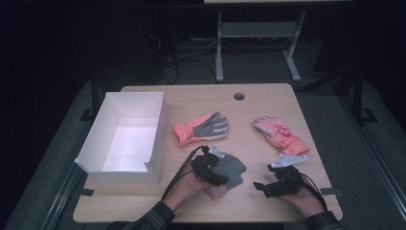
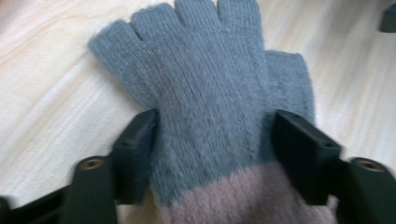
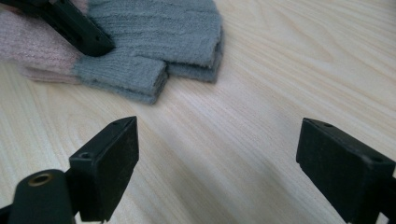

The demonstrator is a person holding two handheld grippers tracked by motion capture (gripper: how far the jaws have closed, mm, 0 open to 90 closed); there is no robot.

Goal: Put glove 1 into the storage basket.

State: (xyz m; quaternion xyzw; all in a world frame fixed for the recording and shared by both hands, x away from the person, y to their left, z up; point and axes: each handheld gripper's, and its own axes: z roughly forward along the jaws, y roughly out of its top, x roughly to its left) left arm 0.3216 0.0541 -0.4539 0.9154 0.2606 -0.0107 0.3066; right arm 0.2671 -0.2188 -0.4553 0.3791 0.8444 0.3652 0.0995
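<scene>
The grey knitted glove (image 2: 210, 107), fingerless with a pinkish cuff, lies flat on the worktop (image 1: 249, 201) near the front edge, a little left of centre. The left tongs (image 2: 215, 154) straddle it just above the cuff; both pads touch the knit at its sides, so the jaws stand about half open and look closed on the glove, though how firmly they bite cannot be told. The right tongs (image 3: 217, 163) hover over bare wood to the right of it, jaws wide apart with nothing between them. In the right gripper view a second grey layer peeks out under the glove, so it may be a pair stacked together. That is the first risk: a side pinch on soft wool may catch the top layer alone and leave the lower one behind when lifted. The knit may also bunch or slide out of the pads, since they squeeze the fabric's edges rather than clamp through it. The white box (image 1: 125, 139) stands open at the left, and a limp glove carried there could drag across its near wall and drop outside. Farther off lie the orange and grey glove (image 1: 201, 128) and the pink glove (image 1: 280, 135), well apart from the work.
</scene>
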